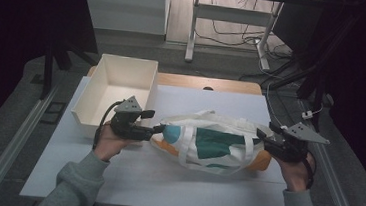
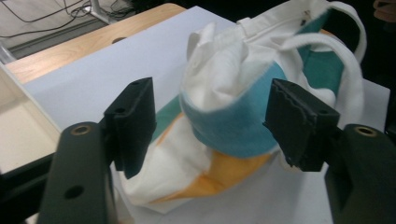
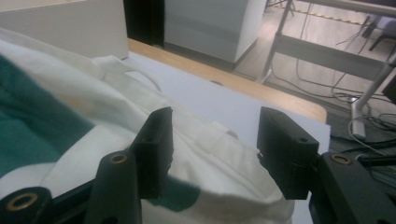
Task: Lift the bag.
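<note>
Across centre of high view: white surface (image 1: 129,178) w/ wood edge at top, runs from lower left to right. Upper left of frame on it: open white box (image 1: 122,80), sitting by surface's left edge. Centre-right of frame: tote bag (image 1: 212,143), white fabric w/ teal, light-blue and orange patches, lying flat on surface, white straps looped over its middle, just right of box, not touching it as far as visible.

Left of frame centre: left gripper (image 1: 157,128) at bag's left end, held by hand w/ grey sleeve. In left gripper view its jaws stand apart, bunched bag end (image 2: 224,107) between them, pads not pressing the cloth. Right of frame: right gripper (image 1: 260,135) at bag's right end. Right gripper view: jaws apart too, bag's white edge (image 3: 210,154) lying between and below them, no clamp.
</note>
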A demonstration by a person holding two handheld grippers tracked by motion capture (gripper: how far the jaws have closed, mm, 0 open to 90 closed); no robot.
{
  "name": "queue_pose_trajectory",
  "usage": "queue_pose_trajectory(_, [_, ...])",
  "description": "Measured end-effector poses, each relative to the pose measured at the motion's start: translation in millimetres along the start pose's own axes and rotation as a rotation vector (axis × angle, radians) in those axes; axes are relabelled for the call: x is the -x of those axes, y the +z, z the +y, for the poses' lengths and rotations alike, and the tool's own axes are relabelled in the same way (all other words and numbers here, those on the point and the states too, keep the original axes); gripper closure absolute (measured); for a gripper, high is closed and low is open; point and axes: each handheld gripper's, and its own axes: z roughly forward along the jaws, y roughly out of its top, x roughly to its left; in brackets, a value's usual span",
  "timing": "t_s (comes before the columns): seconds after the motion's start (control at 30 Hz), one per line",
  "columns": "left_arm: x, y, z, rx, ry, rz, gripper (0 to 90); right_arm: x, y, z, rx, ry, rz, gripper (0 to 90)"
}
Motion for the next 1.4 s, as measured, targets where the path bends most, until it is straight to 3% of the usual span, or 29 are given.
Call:
queue_pose_trajectory(0.3, [7.1, -10.0, -17.9, -0.023, 0.007, 0.0, 28.8, -7.5, -18.8, -13.9, 0.012, -0.005, 0.06, 45.2])
queue_pose_trajectory(0.5, [3.7, -15.4, -38.2, -0.044, -0.028, 0.026, 27.4, -16.4, -24.1, -29.3, -0.01, -0.011, 0.086, 44.8])
queue_pose_trajectory(0.77, [-3.3, -20.6, -69.3, -0.096, -0.076, 0.055, 25.0, -23.7, -23.5, -54.6, -0.055, -0.035, 0.091, 44.6])
queue_pose_trajectory(0.97, [-5.7, -26.9, -80.4, -0.105, -0.087, 0.073, 24.0, -22.7, -25.9, -67.5, -0.085, -0.02, 0.091, 43.0])
queue_pose_trajectory(1.1, [-7.1, -27.0, -90.4, -0.137, -0.103, 0.087, 22.0, -24.9, -21.8, -79.2, -0.112, -0.011, 0.091, 40.9])
queue_pose_trajectory(1.4, [-13.4, -31.4, -100.9, -0.14, -0.137, 0.109, 21.1, -25.9, -22.5, -87.6, -0.113, -0.01, 0.058, 38.4])
